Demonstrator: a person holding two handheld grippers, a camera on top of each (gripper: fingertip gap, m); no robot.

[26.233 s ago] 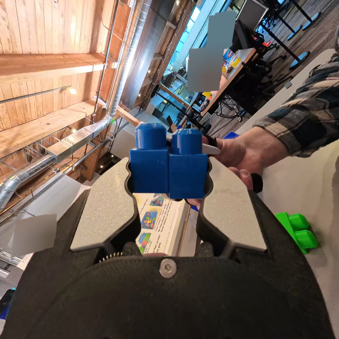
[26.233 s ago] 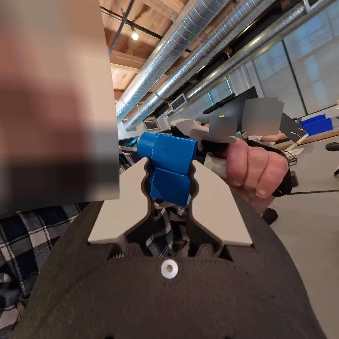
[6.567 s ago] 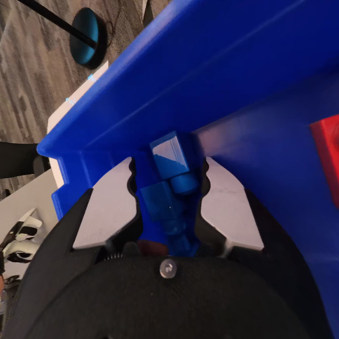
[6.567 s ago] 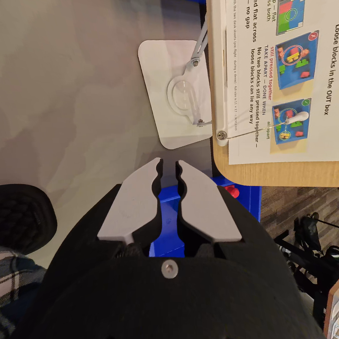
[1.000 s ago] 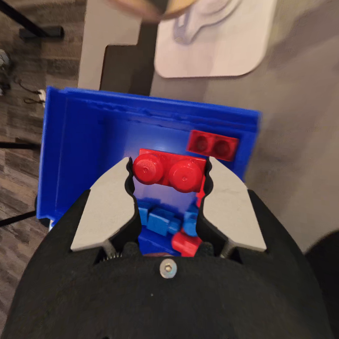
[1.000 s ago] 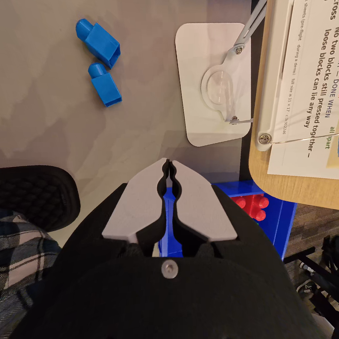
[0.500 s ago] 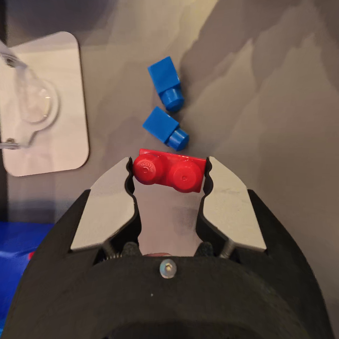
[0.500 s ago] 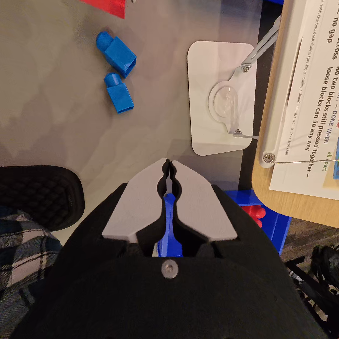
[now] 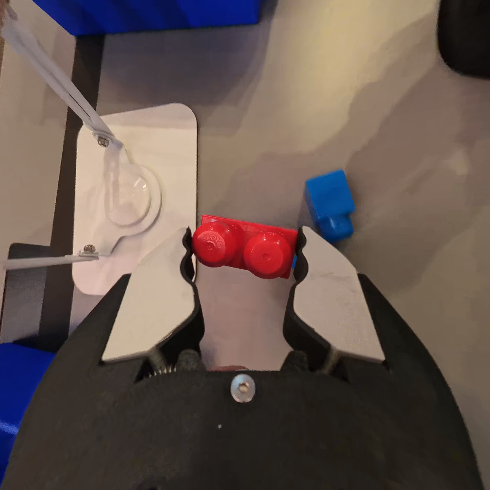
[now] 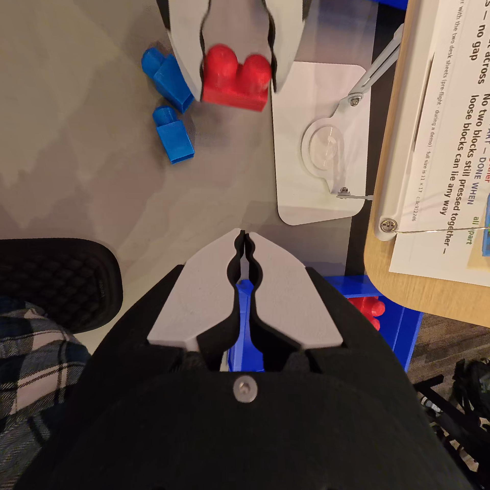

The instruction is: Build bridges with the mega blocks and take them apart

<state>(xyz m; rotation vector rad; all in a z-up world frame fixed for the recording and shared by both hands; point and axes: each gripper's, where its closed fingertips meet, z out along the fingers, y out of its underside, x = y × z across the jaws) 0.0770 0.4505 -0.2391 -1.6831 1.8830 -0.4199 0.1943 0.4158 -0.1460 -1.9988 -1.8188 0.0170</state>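
Above grey table (image 9: 344, 79), red block (image 9: 242, 250) spans left tool (image 9: 244, 250), studs toward camera.

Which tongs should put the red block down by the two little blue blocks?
Left tongs: they already grip the red block right beside the blue blocks. The right tongs are shut, holding nothing, farther away.

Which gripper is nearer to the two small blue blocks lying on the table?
The left gripper: it holds the red block right beside the blue blocks. The right gripper, fingers closed and empty, is clearly farther away.
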